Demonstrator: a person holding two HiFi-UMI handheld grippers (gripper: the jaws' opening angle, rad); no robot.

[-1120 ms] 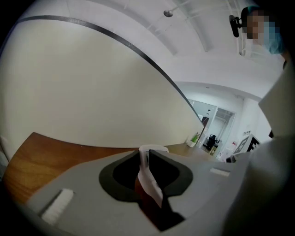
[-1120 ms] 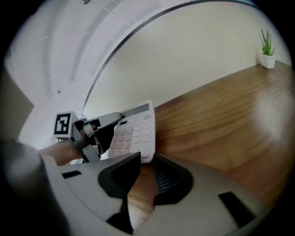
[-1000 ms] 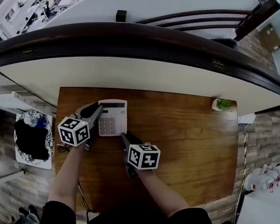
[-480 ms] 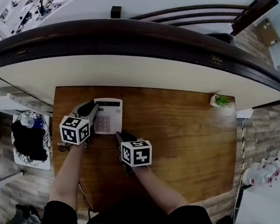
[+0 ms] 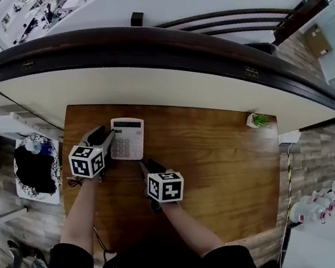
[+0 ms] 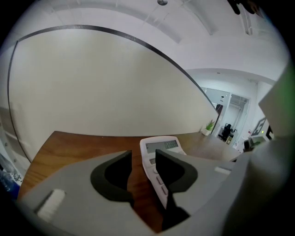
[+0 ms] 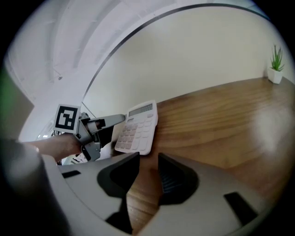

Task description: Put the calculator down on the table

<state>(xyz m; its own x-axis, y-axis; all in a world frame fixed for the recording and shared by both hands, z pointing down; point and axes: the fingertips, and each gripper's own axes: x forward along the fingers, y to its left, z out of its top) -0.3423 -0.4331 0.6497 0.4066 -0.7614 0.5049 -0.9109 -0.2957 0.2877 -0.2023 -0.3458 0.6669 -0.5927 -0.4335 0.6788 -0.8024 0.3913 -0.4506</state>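
Observation:
The white calculator (image 5: 127,137) lies flat on the wooden table (image 5: 213,161) near its back left corner, display end away from me. My left gripper (image 5: 103,137) sits at the calculator's left edge with its jaws opening. In the left gripper view that gripper (image 6: 142,157) shows a gap with bare wood in it, and the calculator (image 6: 161,146) edge runs along the right jaw without being pressed. My right gripper (image 5: 148,168) hovers open just in front of the calculator; in the right gripper view only wood shows between the jaws of this gripper (image 7: 148,160), with the calculator (image 7: 138,129) ahead.
A small potted plant (image 5: 257,120) stands at the table's back right corner. A curved pale wall with a dark top rim (image 5: 168,43) runs behind the table. A black-and-white object (image 5: 38,166) lies on the floor to the left.
The left gripper's jaws have spread apart and let go of the calculator's left edge, and that hand has dropped back slightly. The right gripper has stayed in place.

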